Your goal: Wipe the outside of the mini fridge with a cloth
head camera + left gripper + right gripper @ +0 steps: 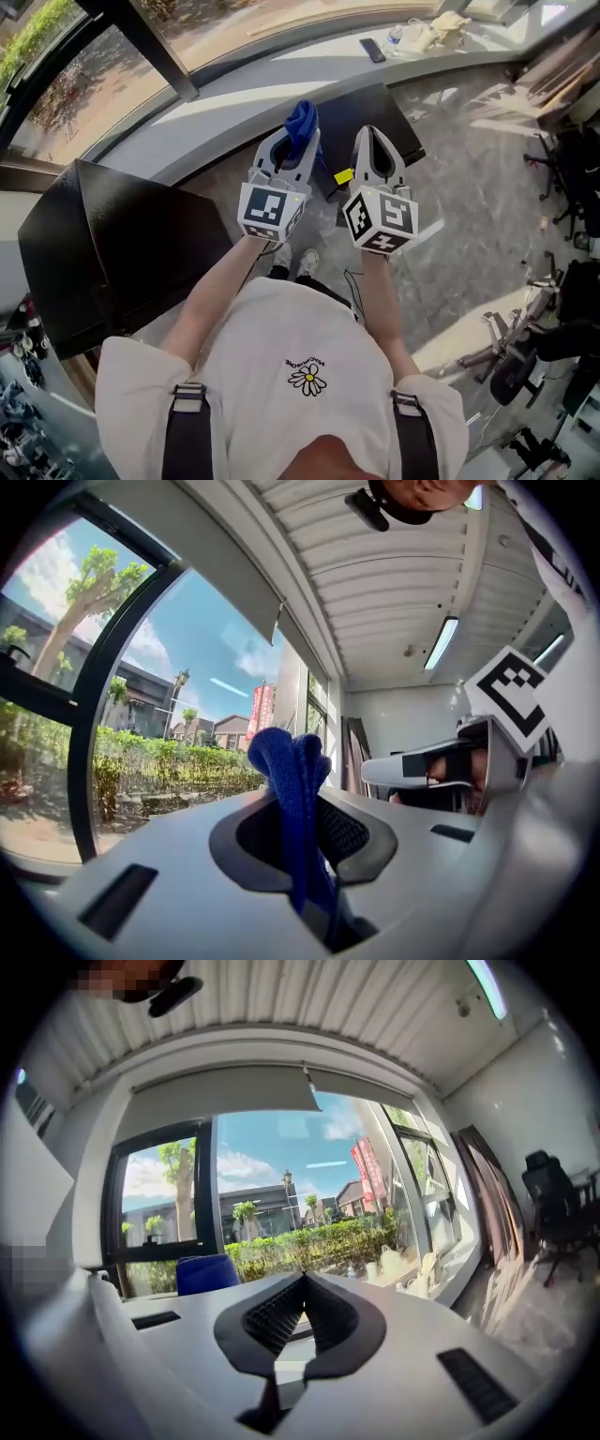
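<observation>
Left gripper [302, 794] is pinching the blue cloth [291, 761]. A folded bunch sticks up past the jaw tips and the rest runs down into the slot between them. Right gripper [302, 1283] is pressed together with nothing in it. It sits just beside the left one, both held up in front of the chest and aimed at the window [281, 1194].

Mini fridge [122, 244]: my read is that it's the black box low on the person's left, well apart from both grippers. No contact with it yet, so wiping looks not started. There's a second dark panel [380, 112] beyond the grippers by the sill; can't tell what it is.

Risks from here:
- The grip is a narrow pinch on a bunched fold. Dragging it across the fridge skin could pull the cloth out or roll it sideways.
- Only a small wad projects past the tips. Pressing at a steep angle puts hard jaw plastic on the black finish, so scuffs are likely.
- The grippers are nearly side by side. Swinging left toward the fridge could knock the marker cubes together.
- The fridge isn't braced. A hard push may shift it.
</observation>
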`<state>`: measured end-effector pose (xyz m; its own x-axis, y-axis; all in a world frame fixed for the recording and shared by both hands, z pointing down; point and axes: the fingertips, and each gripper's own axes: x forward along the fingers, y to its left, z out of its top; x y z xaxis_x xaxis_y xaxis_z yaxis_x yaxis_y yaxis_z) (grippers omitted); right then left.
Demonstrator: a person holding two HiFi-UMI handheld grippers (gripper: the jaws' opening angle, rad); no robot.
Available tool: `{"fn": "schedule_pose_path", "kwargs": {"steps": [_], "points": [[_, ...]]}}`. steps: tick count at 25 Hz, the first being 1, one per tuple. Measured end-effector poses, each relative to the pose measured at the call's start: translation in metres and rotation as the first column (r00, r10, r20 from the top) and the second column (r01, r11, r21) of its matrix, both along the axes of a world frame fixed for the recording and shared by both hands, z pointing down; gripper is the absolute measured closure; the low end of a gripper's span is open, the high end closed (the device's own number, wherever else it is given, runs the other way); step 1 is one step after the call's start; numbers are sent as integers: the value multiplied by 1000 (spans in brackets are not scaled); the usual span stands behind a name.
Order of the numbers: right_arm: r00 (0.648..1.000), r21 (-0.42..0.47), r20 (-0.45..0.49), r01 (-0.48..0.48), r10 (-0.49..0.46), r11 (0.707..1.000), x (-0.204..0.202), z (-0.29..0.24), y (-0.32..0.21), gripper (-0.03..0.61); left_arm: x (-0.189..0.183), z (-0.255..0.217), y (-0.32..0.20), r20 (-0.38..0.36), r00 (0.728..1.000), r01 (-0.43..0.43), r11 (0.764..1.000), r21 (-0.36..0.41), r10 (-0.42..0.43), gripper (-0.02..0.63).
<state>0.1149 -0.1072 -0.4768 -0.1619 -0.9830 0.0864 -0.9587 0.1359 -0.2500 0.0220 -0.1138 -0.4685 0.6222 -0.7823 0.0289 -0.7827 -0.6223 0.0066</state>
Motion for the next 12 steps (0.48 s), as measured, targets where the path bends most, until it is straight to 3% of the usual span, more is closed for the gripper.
{"fn": "schedule_pose_path", "kwargs": {"steps": [3, 12], "points": [[994, 17, -105, -9, 10, 1000, -7, -8, 11, 568, -7, 5, 6, 8, 1000, 13, 1000, 7, -13, 557], [991, 5, -131, 6, -6, 1000, -20, -14, 31, 568, -22, -10, 13, -54, 998, 38, 999, 28, -37, 557]]}}
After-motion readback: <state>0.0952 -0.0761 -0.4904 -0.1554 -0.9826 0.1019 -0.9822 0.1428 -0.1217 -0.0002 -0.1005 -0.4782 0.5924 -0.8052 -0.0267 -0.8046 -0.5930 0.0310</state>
